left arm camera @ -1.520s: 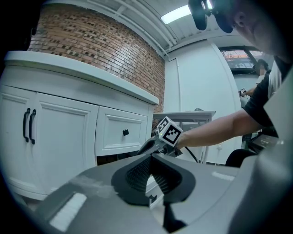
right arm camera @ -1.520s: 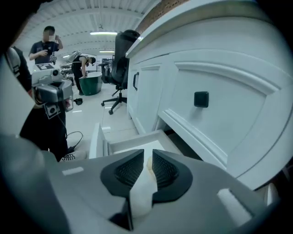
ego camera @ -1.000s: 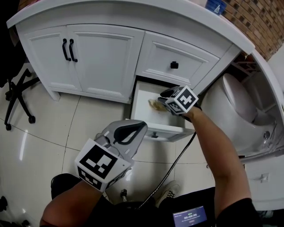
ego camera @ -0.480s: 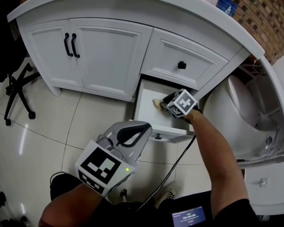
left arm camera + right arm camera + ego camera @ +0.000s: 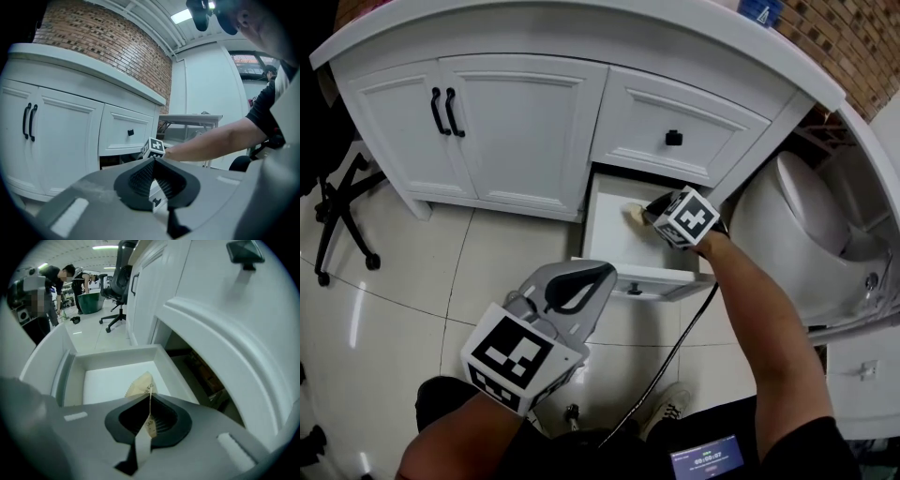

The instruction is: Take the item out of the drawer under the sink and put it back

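The lower drawer (image 5: 607,246) under the sink counter stands pulled open, its white bottom bare. My right gripper (image 5: 649,215) reaches over its back right part and is shut on a tan paper packet (image 5: 633,214). In the right gripper view the packet (image 5: 142,385) sticks out ahead of the closed jaws, above the drawer (image 5: 108,378), and my right gripper (image 5: 149,402) pinches its near edge. My left gripper (image 5: 578,280) hangs in the air in front of the drawer, shut with nothing in it. In the left gripper view my left gripper (image 5: 153,161) points toward the cabinet.
An upper drawer with a black knob (image 5: 673,138) sits above the open one. Cabinet doors with black handles (image 5: 444,111) are to the left. A white toilet (image 5: 797,225) stands at the right, an office chair (image 5: 337,202) at the left. A black cable (image 5: 675,347) trails over the tiled floor.
My right gripper, still holding the packet, has edged slightly deeper over the drawer. The left gripper has stayed about where it was.
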### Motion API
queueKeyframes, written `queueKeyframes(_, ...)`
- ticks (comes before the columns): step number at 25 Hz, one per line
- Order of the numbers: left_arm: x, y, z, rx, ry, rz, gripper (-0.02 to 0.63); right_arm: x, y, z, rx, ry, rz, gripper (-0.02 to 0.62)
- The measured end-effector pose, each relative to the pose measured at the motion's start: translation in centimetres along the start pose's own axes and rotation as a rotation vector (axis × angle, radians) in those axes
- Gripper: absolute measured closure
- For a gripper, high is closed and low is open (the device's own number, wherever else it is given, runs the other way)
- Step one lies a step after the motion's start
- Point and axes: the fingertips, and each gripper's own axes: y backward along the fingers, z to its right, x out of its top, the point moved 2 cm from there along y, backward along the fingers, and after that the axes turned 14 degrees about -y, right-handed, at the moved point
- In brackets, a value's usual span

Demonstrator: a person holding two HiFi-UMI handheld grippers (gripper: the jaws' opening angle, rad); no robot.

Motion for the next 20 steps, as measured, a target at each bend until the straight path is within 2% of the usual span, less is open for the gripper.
queueKeyframes(8, 0.1, 0.1, 0.3, 0.002, -0.024, 0.013, 0.601, 1.8, 5.9, -0.8, -0.052, -0.007, 0.107, 0.583)
queueKeyframes(14, 0.4, 0.4, 0.8, 0.004, -0.043, 0.024, 0.601, 3.0, 12.4, -2.8, -0.053, -0.091, 0.293, 0.583)
queueKeyframes(20, 0.7, 0.3, 1.0, 0.004, -0.047, 0.037, 0.601, 1.8, 18.2, -6.3, -0.012, -0.205, 0.437, 0.583)
